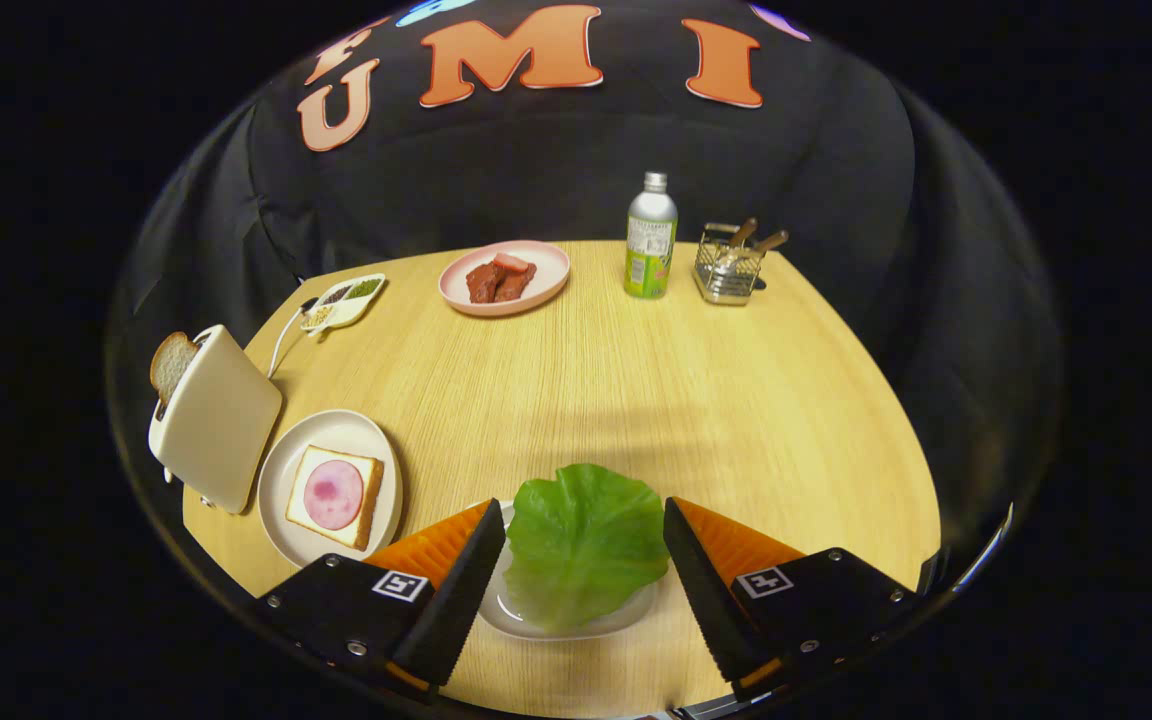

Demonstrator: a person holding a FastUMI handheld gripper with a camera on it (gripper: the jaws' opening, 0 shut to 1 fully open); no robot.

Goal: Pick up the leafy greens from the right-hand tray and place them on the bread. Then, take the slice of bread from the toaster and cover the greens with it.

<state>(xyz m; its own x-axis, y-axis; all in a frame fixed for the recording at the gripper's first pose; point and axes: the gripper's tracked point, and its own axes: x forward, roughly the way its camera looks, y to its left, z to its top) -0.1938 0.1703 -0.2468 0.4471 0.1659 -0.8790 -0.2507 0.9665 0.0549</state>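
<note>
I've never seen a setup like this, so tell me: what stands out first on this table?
A big green lettuce leaf lies on a small plate right between the open fingers, which flank it without touching. To the left, beyond the fingers, a plate holds bread topped with a pink ham slice, beside a toaster with a bread slice sticking out.

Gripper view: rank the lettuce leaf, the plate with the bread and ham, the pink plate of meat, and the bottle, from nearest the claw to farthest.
The claw is open.
1. Lettuce leaf, between the fingers on its dish.
2. Plate with bread and ham, left of the fingers, beside the toaster.
3. and 4. Pink plate of meat and bottle, both at the table's far side; too close to call.
</note>
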